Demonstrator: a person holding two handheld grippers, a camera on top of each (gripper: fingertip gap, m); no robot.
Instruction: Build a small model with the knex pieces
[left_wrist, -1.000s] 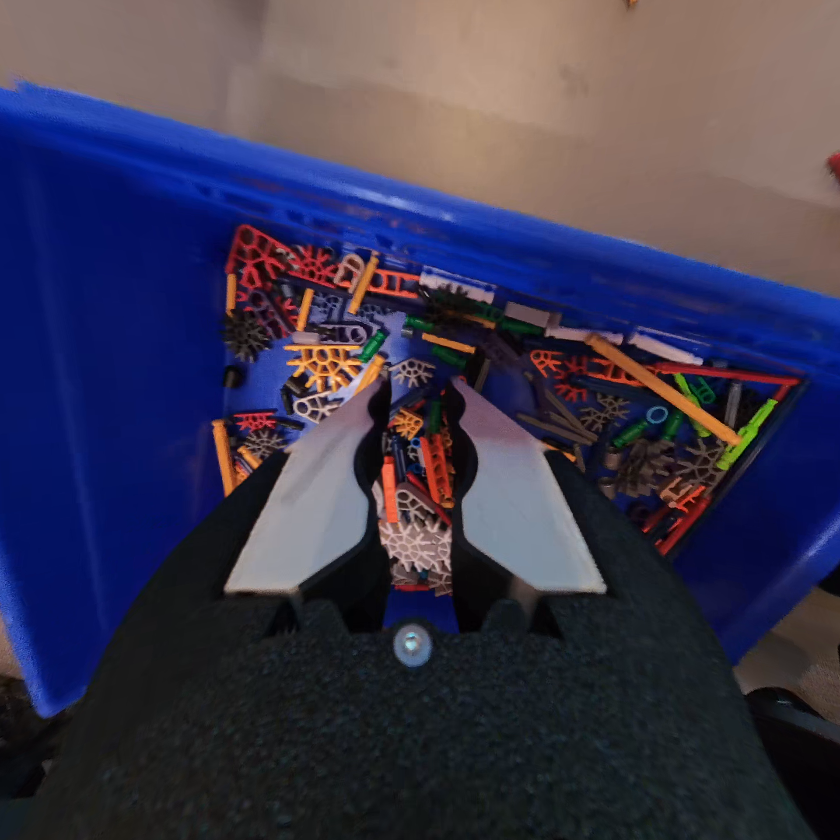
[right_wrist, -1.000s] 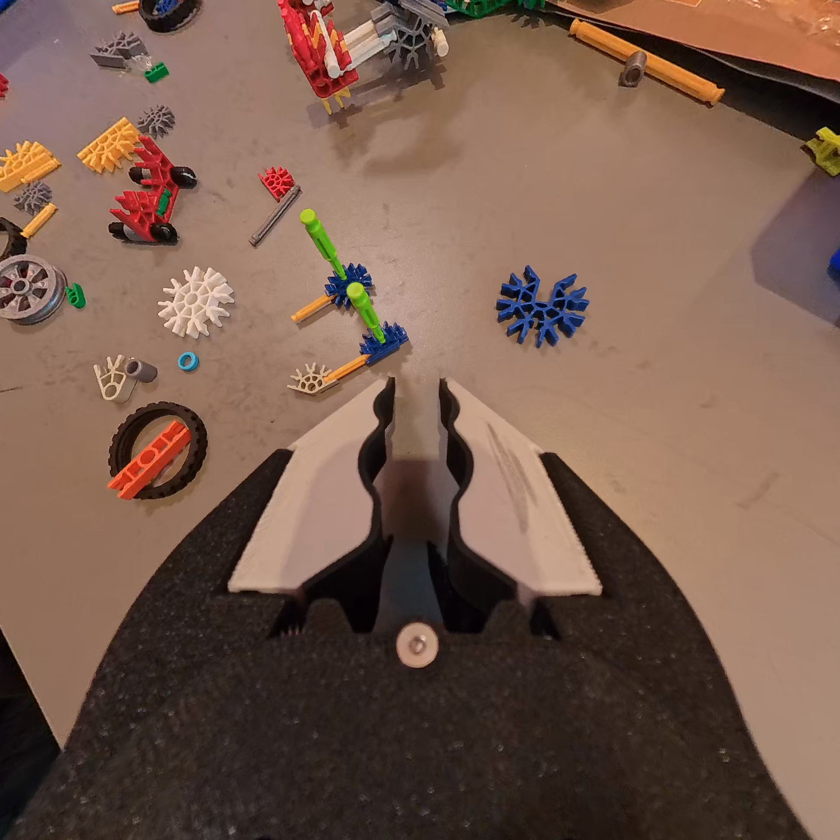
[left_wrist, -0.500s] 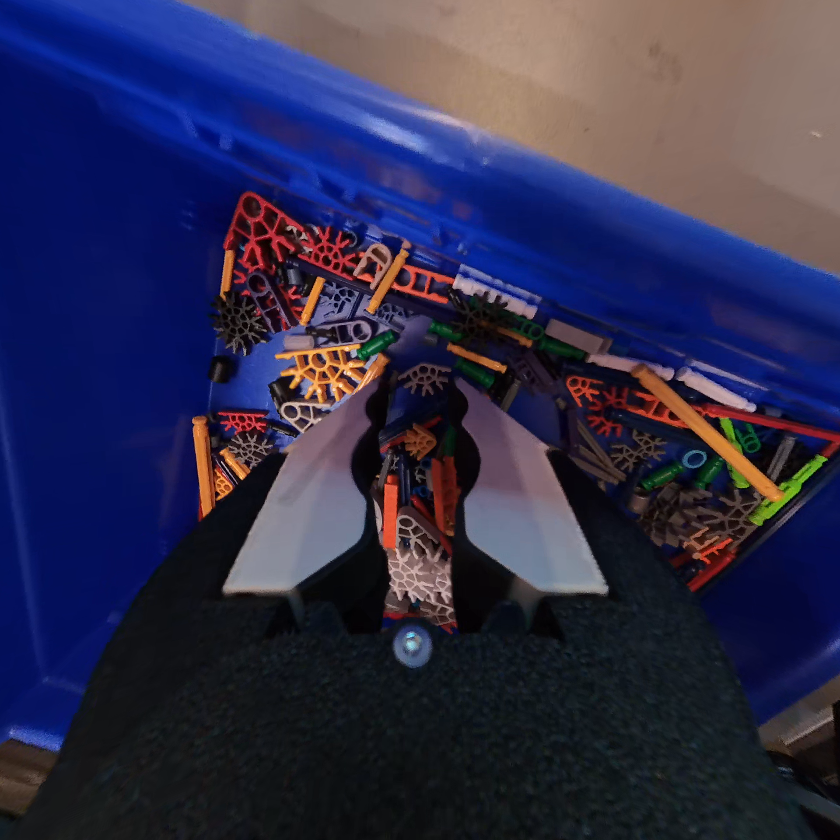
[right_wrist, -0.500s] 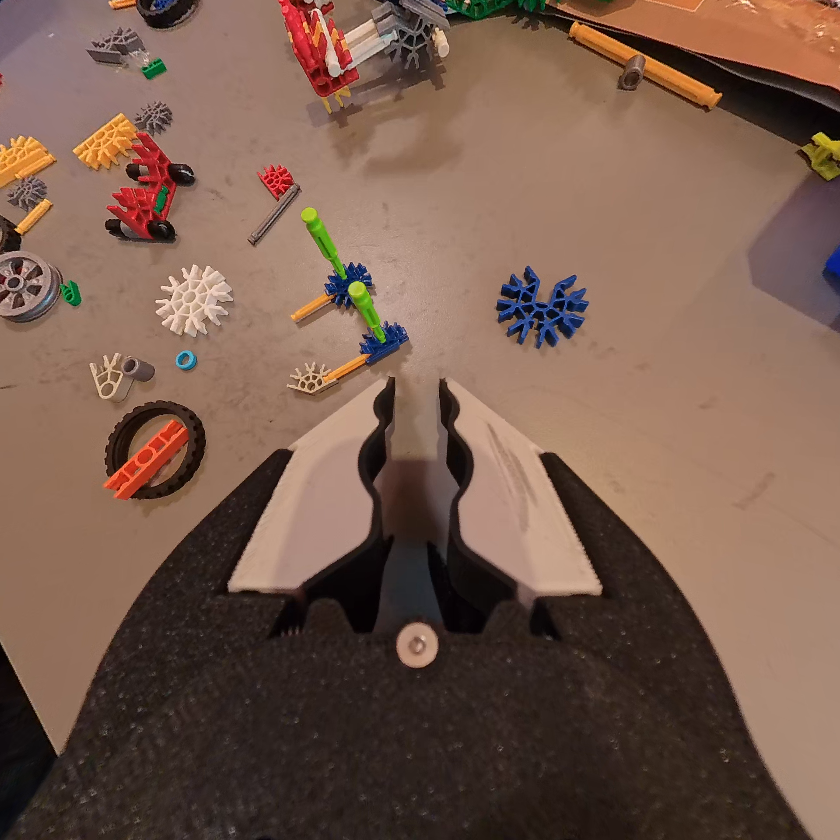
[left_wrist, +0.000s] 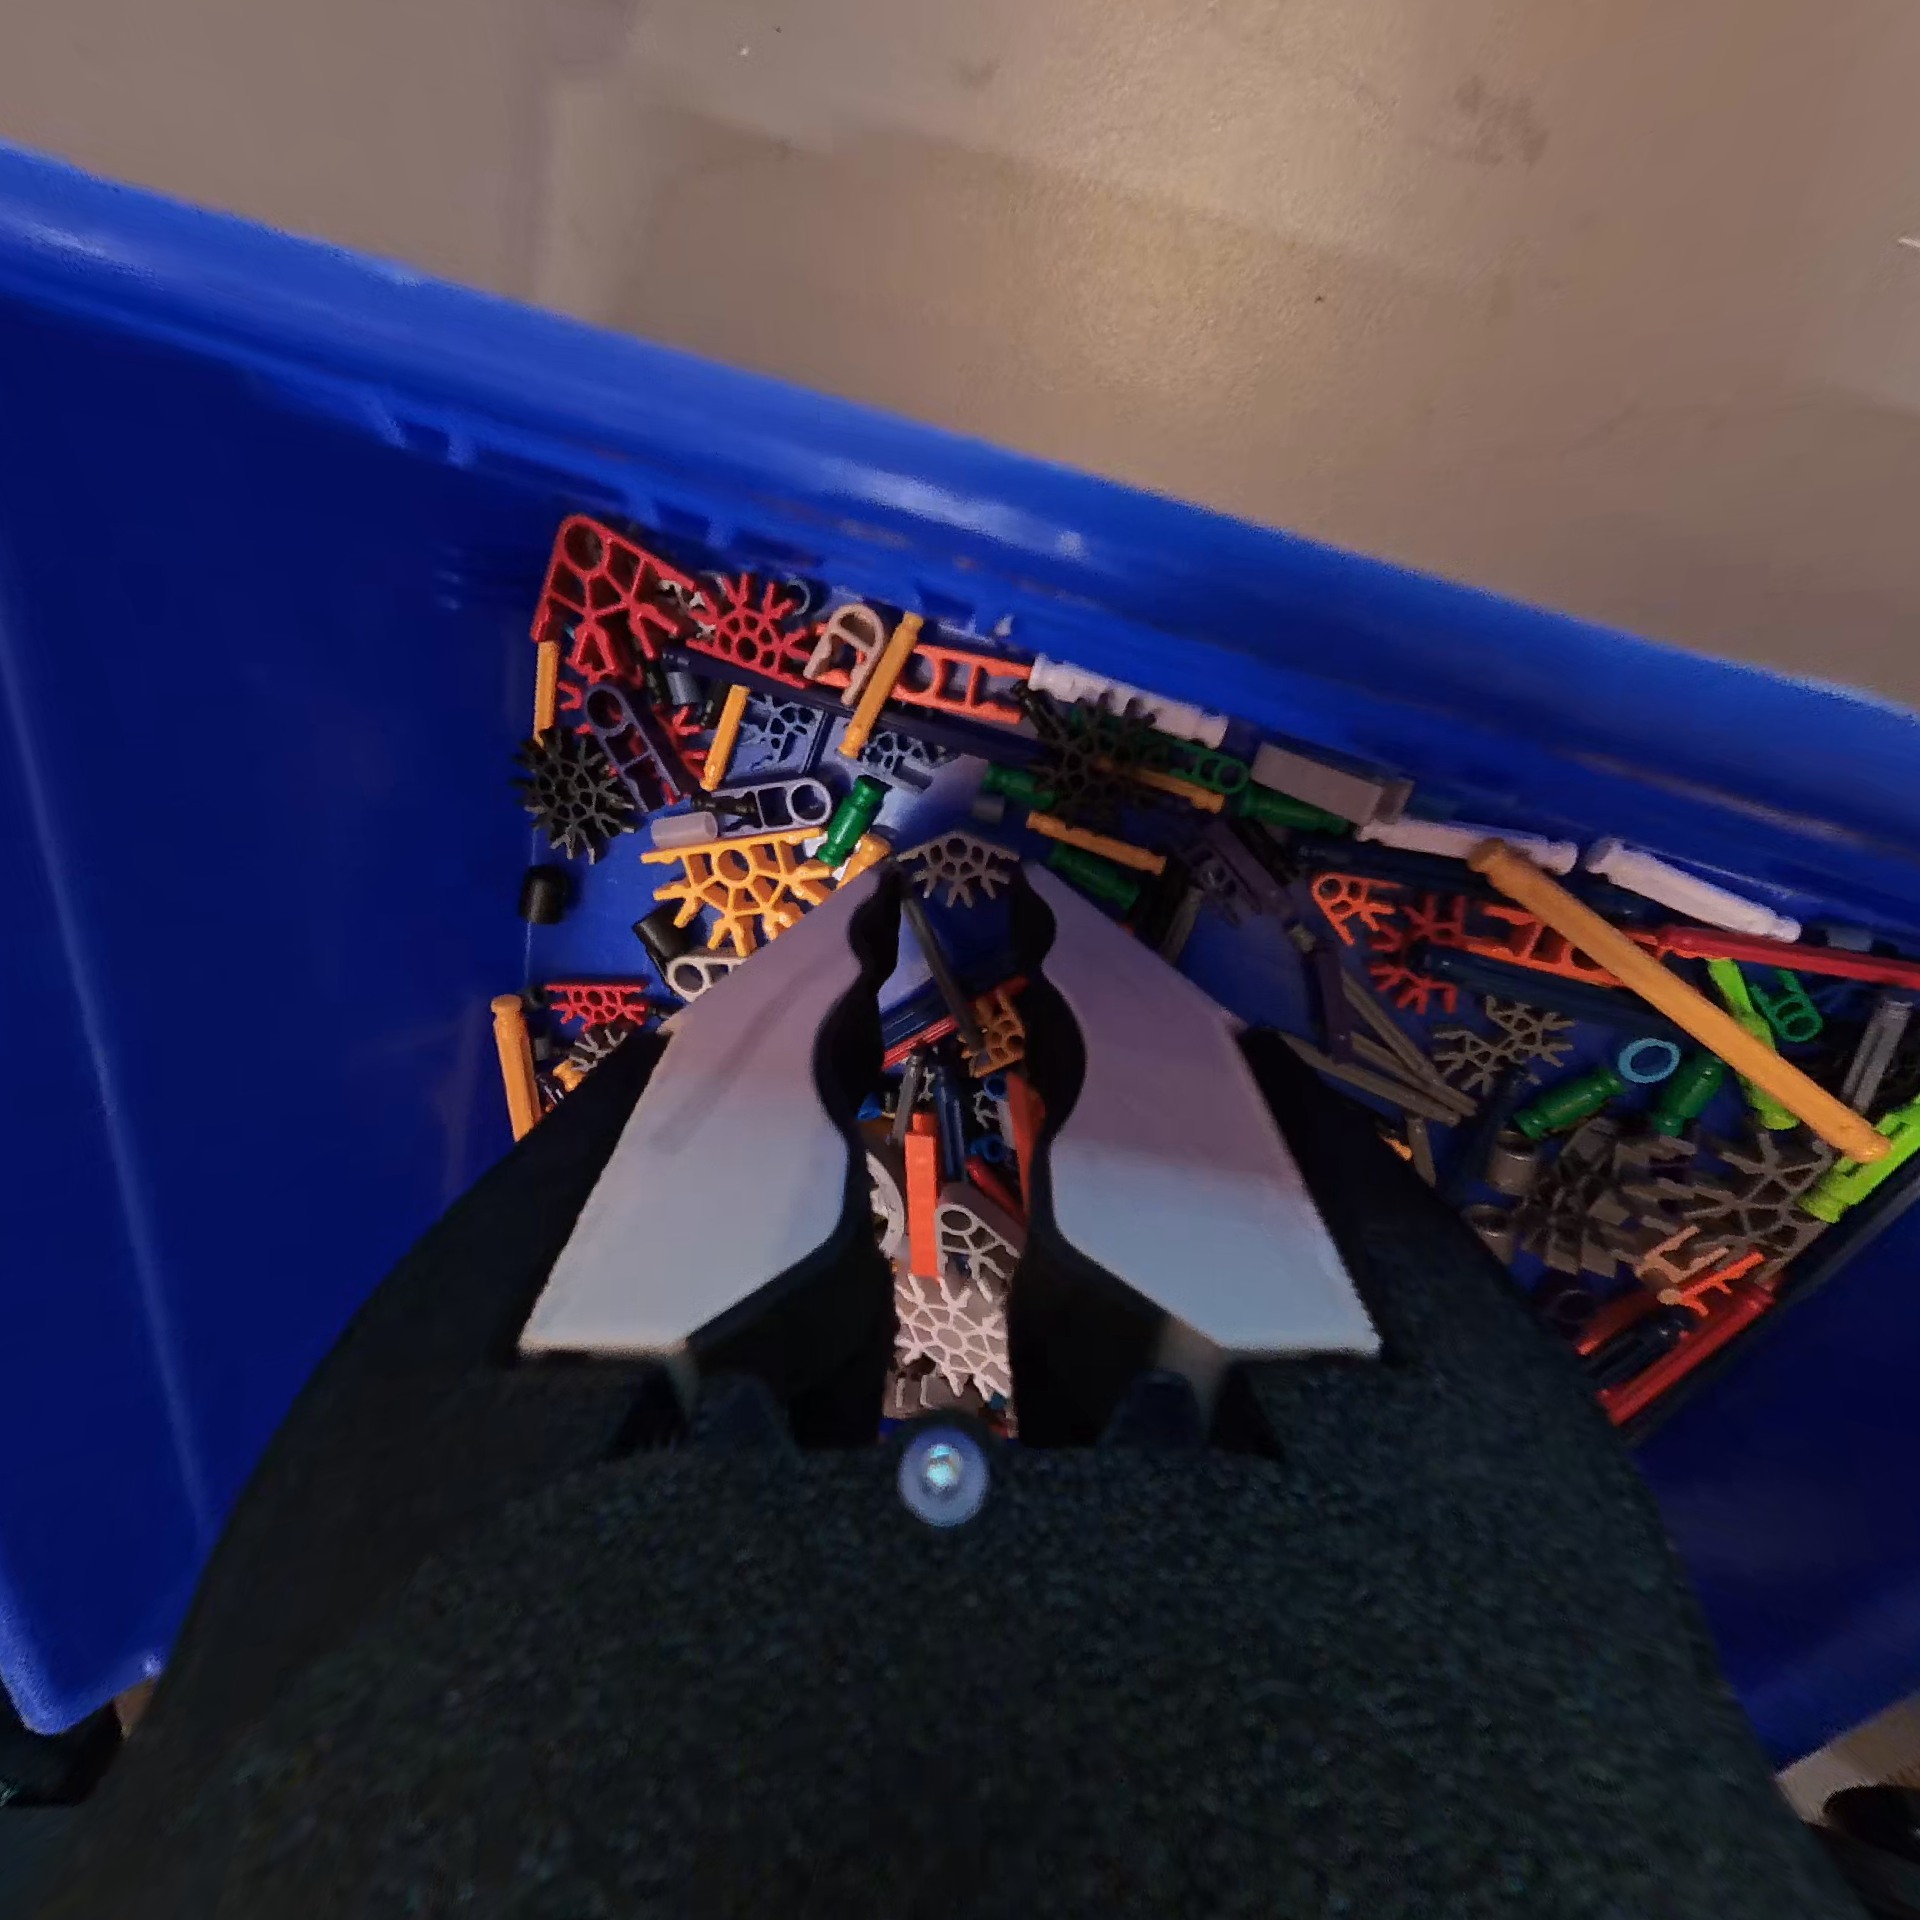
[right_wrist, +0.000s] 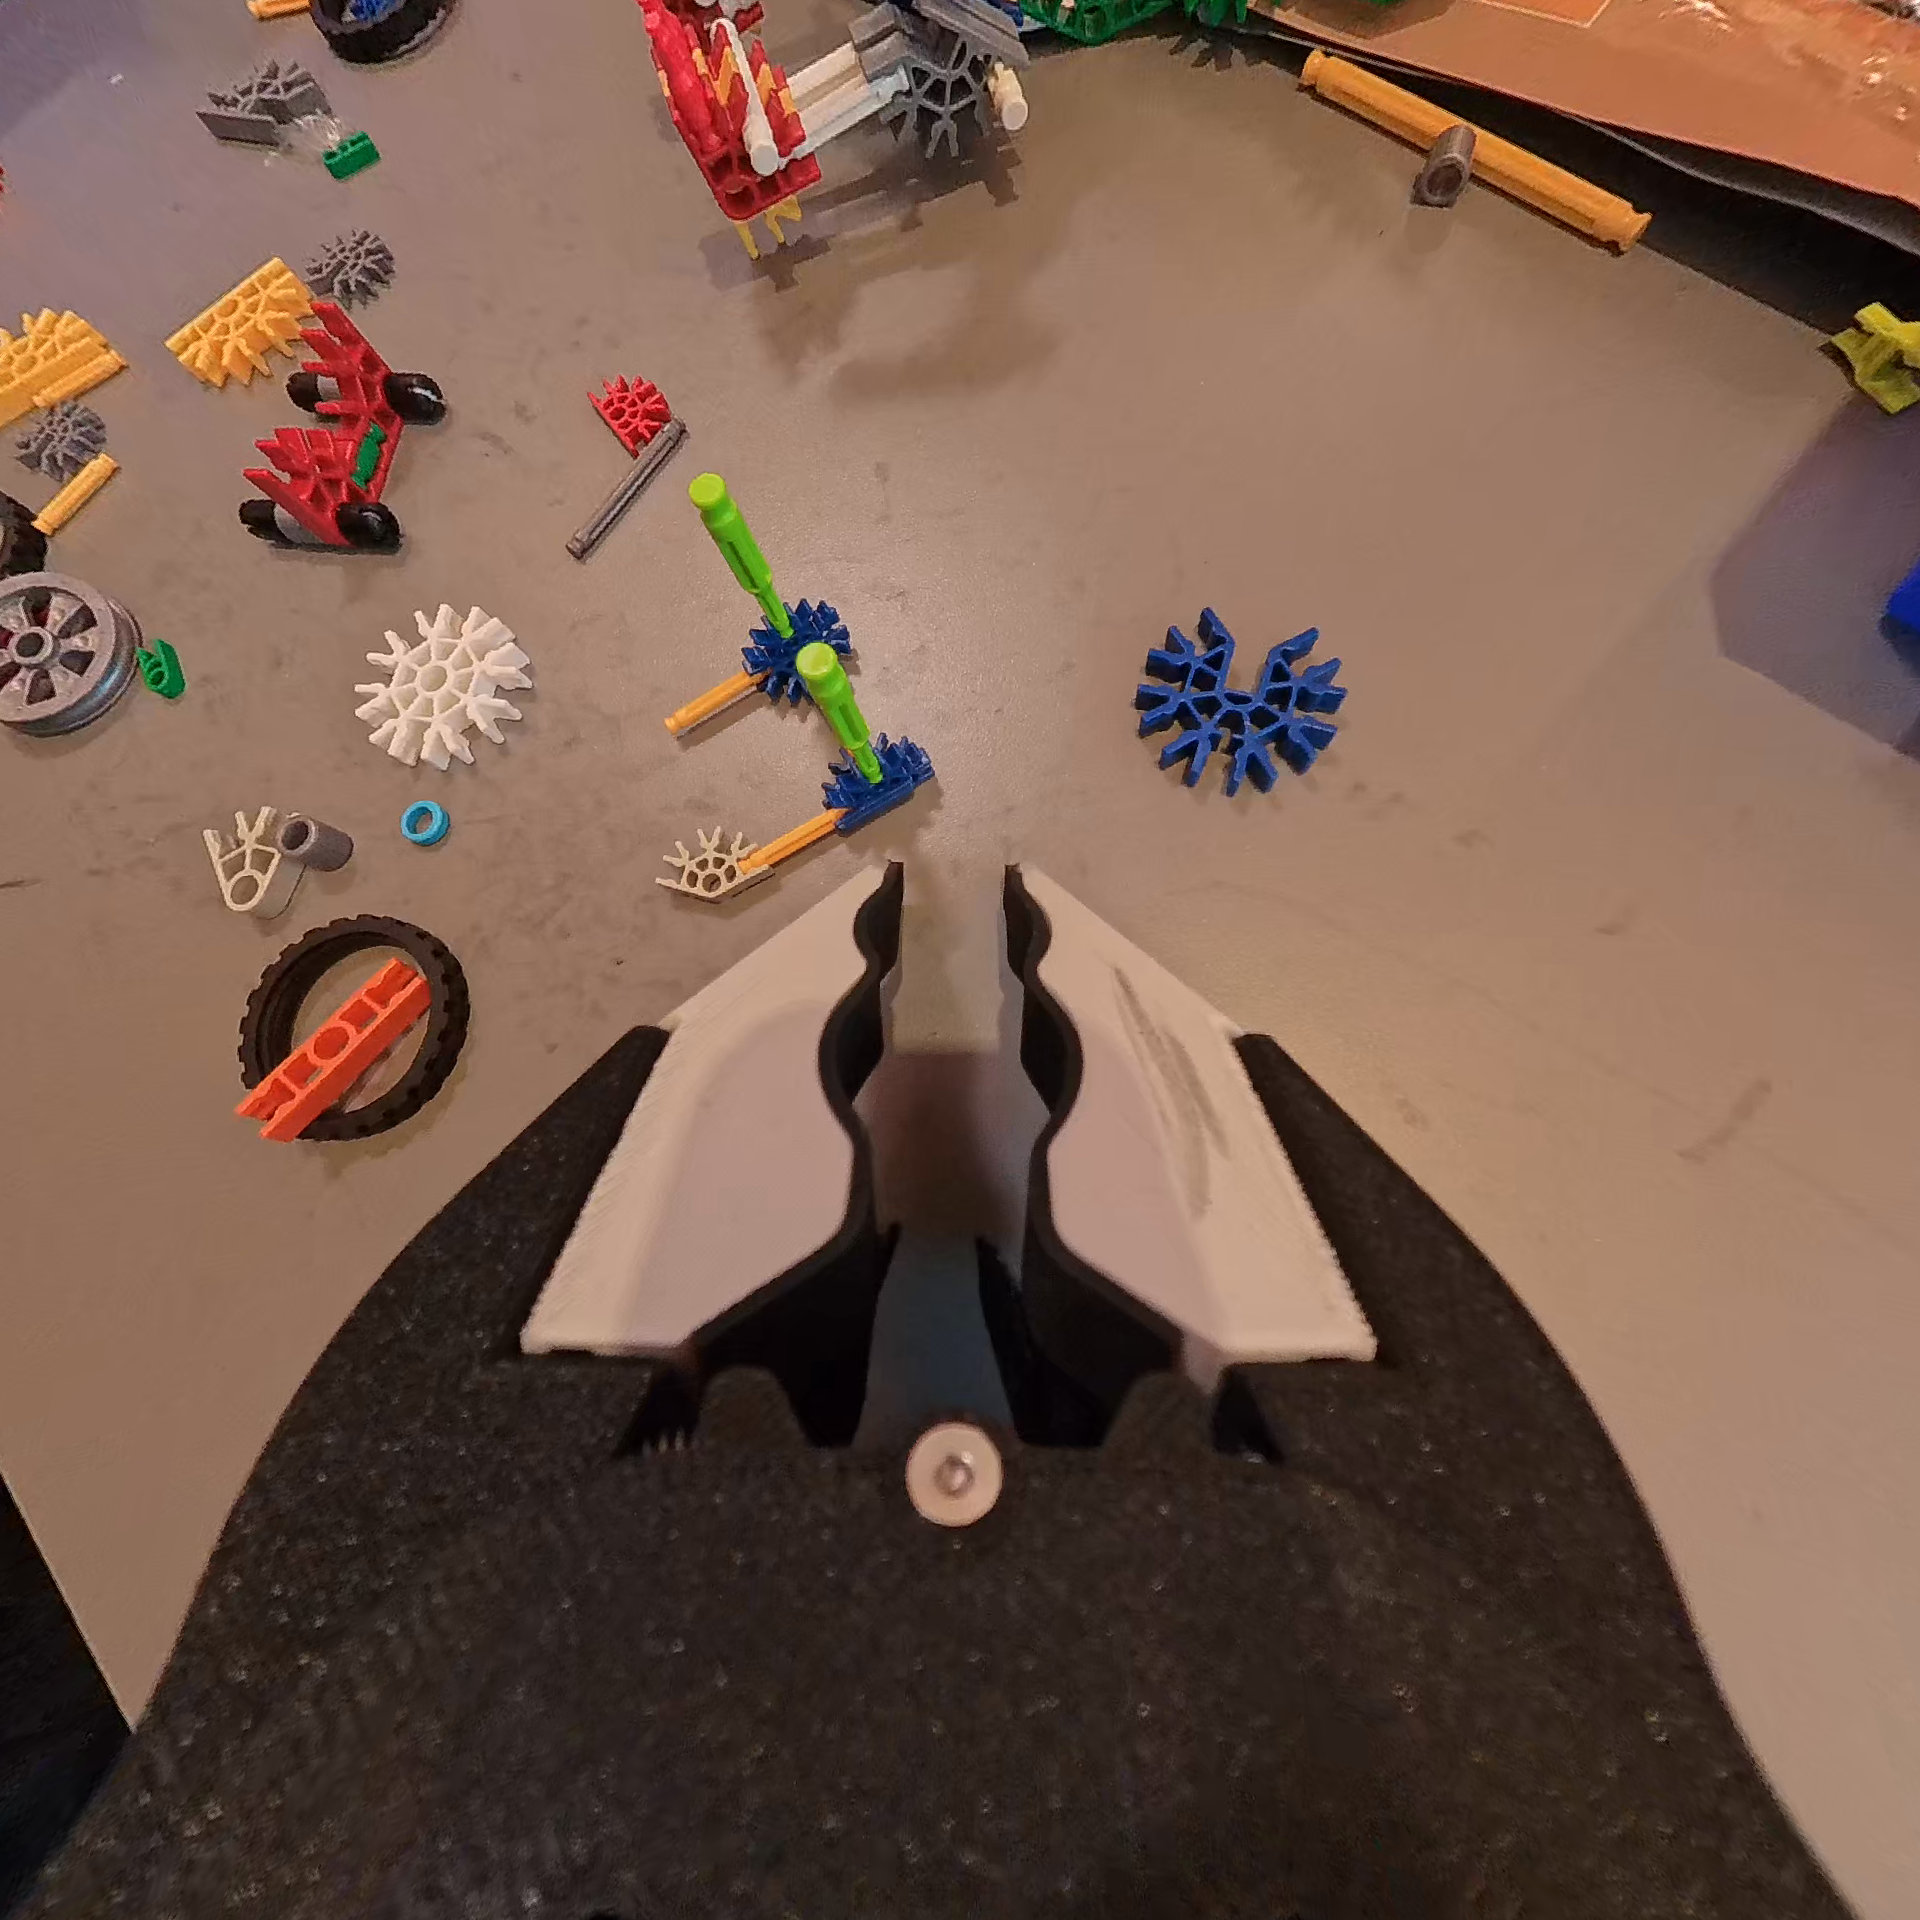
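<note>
My left gripper (left_wrist: 956, 883) hangs inside a blue plastic bin (left_wrist: 260, 831), just above a heap of loose construction-toy rods and connectors. Its jaws stand a little apart with nothing between them. A grey fan connector (left_wrist: 956, 862) lies just past the tips, an orange snowflake connector (left_wrist: 743, 883) to their left, and a white snowflake connector (left_wrist: 951, 1330) shows between the fingers. My right gripper (right_wrist: 953, 878) is over a grey table (right_wrist: 1507, 1039), jaws slightly apart and empty. Just ahead of it stand two blue connectors with green rods (right_wrist: 862, 769). A blue snowflake connector (right_wrist: 1236, 707) lies ahead right.
In the right wrist view, a white snowflake connector (right_wrist: 442, 686), a black tyre holding an orange piece (right_wrist: 353, 1029), a grey wheel (right_wrist: 62, 655), red and yellow pieces (right_wrist: 332, 447) and a built model (right_wrist: 790, 104) lie on the left and far side. A long yellow rod (left_wrist: 1673, 997) lies in the bin. The left gripper's tips are roughly 50 cm from the right gripper's. From the left gripper's tips to the long yellow rod (left_wrist: 1673, 997) is close to 11 cm.
My left gripper has gone deeper into the blue bin, closer to the pieces, and the view has shifted slightly. The right gripper has hardly moved.
</note>
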